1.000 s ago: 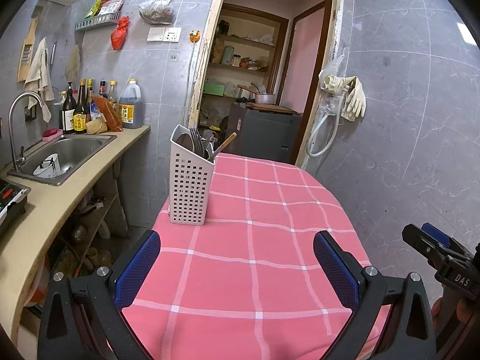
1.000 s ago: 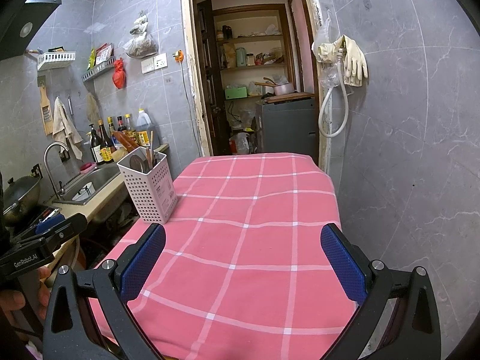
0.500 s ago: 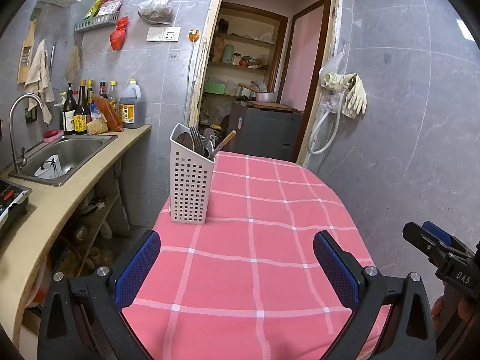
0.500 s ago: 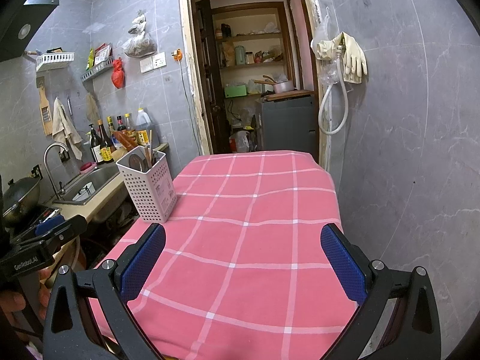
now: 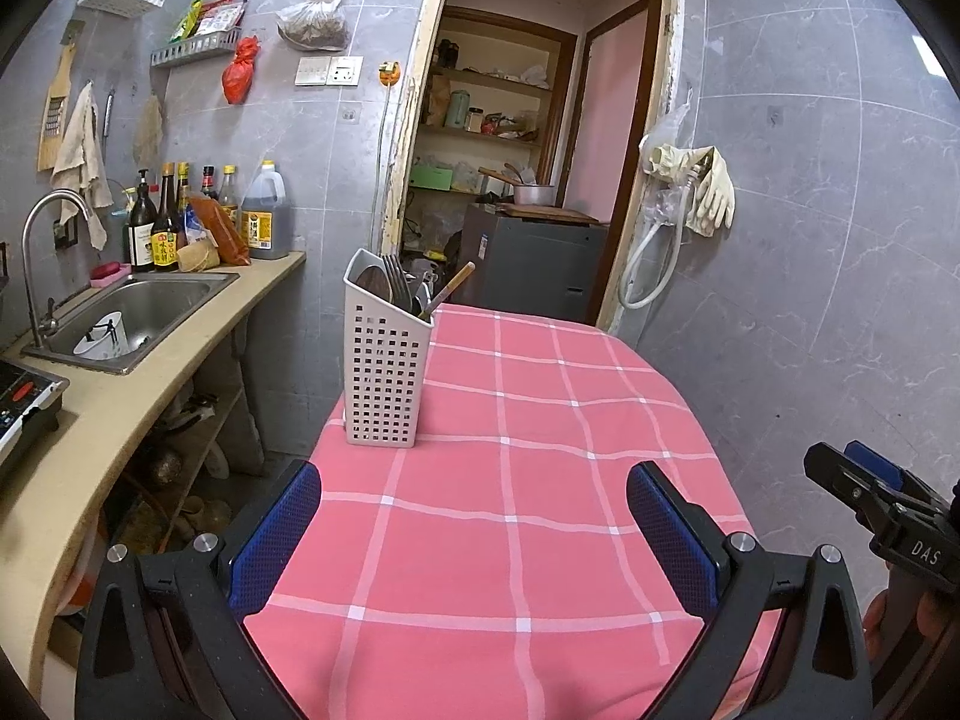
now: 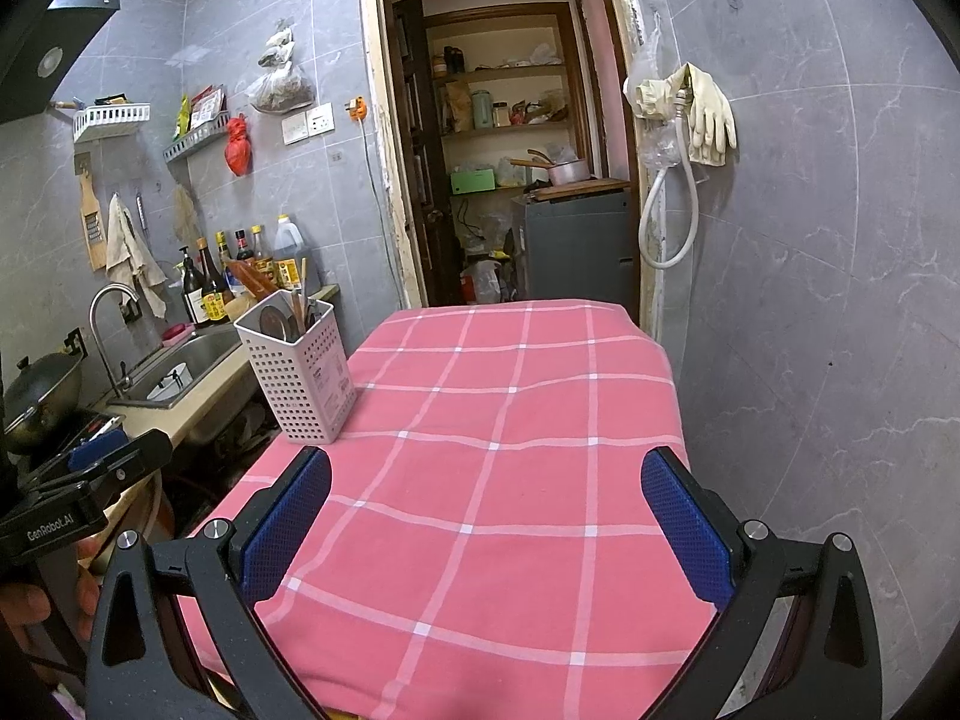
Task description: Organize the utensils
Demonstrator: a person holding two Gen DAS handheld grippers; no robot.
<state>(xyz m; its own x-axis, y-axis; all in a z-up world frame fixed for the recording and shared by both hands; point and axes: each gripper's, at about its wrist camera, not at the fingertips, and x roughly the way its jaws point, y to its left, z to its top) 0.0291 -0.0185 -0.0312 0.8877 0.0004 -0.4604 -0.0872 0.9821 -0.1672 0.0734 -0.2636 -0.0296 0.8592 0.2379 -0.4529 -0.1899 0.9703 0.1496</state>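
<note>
One white perforated utensil holder (image 5: 384,372) stands upright at the left edge of the pink checked tablecloth (image 5: 528,480), long axis vertical, open end up. Forks, a spoon and a wooden handle poke out, too crowded to count. Two grippers hover over the near edge: left gripper (image 5: 474,531) and right gripper (image 6: 487,525), both spread wide, empty.

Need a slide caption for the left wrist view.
Open left tool over pink checked tablecloth, facing a white utensil basket.

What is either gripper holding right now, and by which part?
Nothing. The left gripper and right gripper are open over the tablecloth; the utensils sit in the white holder.
</note>
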